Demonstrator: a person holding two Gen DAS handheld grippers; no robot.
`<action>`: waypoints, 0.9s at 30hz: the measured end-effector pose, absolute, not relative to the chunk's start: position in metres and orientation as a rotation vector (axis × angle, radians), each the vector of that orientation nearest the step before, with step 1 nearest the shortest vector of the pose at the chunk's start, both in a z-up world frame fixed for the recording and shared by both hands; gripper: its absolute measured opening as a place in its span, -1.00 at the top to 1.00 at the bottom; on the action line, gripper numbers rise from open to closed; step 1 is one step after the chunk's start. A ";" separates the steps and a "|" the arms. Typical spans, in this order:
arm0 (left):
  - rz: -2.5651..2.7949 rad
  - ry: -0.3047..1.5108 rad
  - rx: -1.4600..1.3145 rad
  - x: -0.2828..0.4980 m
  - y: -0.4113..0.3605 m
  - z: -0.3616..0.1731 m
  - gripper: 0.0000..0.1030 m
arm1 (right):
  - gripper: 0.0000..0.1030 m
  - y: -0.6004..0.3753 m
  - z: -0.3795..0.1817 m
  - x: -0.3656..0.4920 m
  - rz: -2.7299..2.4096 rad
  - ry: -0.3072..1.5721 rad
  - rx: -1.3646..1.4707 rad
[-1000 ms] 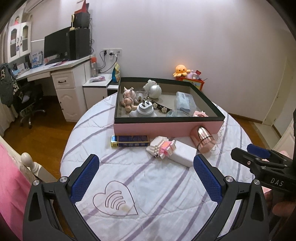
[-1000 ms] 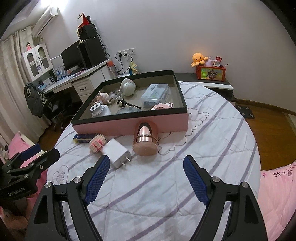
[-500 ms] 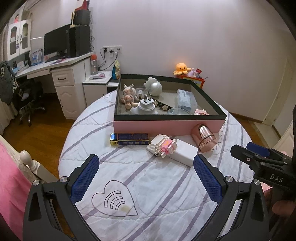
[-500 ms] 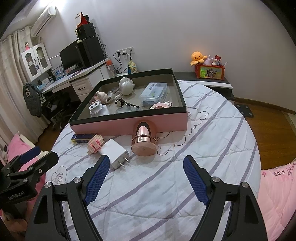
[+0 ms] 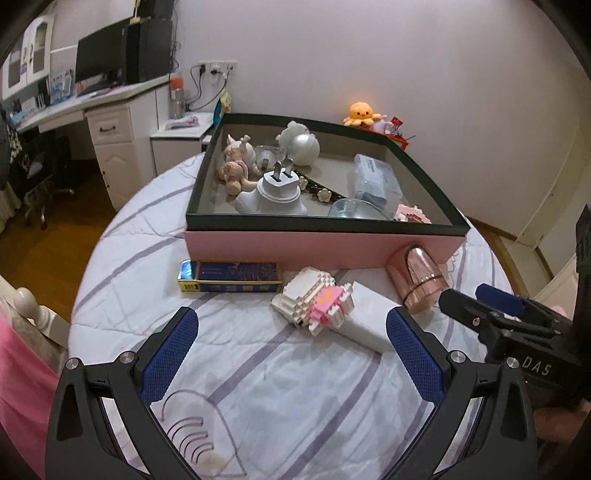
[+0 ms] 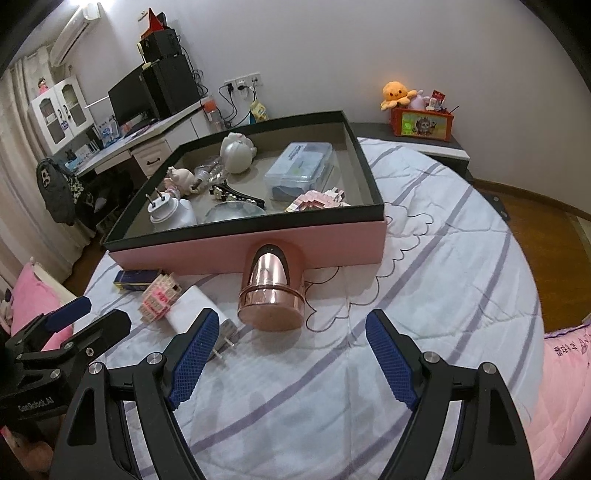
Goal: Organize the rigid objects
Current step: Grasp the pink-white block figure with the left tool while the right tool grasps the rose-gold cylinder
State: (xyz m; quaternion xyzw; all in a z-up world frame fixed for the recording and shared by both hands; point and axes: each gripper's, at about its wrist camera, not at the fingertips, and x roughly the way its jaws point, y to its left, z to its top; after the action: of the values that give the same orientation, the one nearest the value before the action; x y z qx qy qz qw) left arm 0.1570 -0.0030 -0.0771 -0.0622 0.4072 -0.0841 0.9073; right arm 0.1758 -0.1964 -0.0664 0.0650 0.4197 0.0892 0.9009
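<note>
Setting: a home bedroom. Indicators: quilted striped bedspread [image 6: 424, 258] at frame centre, pink pillow [image 6: 26, 295] at left edge, desk [image 6: 122, 144] with monitor [image 6: 129, 96] at upper left, plush octopus [image 6: 395, 94] at upper right, wood floor [image 6: 535, 214].

Background of the room. Upper left of the frame: a white desk [image 6: 155, 136] along the wall, carrying a dark monitor [image 6: 127, 96] and a black speaker [image 6: 171, 85]; a white glass-fronted cabinet [image 6: 61, 110] stands further left, with an air conditioner [image 6: 75, 24] mounted above it. A wall socket [image 6: 242, 81] with cables plugged in sits behind the desk, near an orange-capped bottle [image 5: 178, 96]. Upper right of the frame: an orange octopus plush [image 6: 396, 94] perched beside an orange storage box [image 6: 423, 123] on a low dark-topped shelf [image 6: 413, 144]. Wooden floor [image 6: 546, 206] shows at right; pink bedding [image 6: 565, 369] fills the lower right corner.
</note>
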 end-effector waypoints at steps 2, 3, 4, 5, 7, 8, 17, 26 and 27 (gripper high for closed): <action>-0.170 0.854 -0.135 0.165 -0.004 -0.081 -0.99 | -0.61 -0.194 -0.070 0.183 0.193 0.878 0.135; -0.169 0.861 -0.138 0.169 -0.005 -0.083 -0.99 | -0.61 -0.194 -0.071 0.185 0.196 0.882 0.135; -0.167 0.870 -0.140 0.173 -0.006 -0.085 -0.99 | -0.61 -0.193 -0.072 0.189 0.199 0.886 0.134; -0.166 0.876 -0.143 0.175 -0.006 -0.087 -0.99 | -0.61 -0.192 -0.074 0.193 0.202 0.891 0.132; -0.166 0.892 -0.154 0.181 -0.007 -0.092 -0.99 | -0.61 -0.190 -0.078 0.198 0.207 0.899 0.130; -0.165 0.900 -0.158 0.183 -0.008 -0.095 -0.99 | -0.61 -0.189 -0.079 0.202 0.211 0.905 0.129; -0.189 0.947 -0.236 0.198 -0.002 -0.110 -0.62 | -0.26 -0.180 -0.095 0.216 0.228 0.929 0.085; -0.261 0.934 -0.238 0.196 -0.007 -0.107 -0.18 | 0.06 -0.188 -0.092 0.206 0.245 0.925 0.095; -0.262 0.933 -0.238 0.194 -0.006 -0.106 -0.18 | 0.06 -0.190 -0.092 0.204 0.245 0.925 0.098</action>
State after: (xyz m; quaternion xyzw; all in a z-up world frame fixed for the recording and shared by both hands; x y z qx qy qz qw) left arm 0.1941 -0.0064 -0.1060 -0.1143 0.4473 -0.1258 0.8781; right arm 0.2036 -0.1897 -0.0916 0.0471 0.4447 0.1179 0.8866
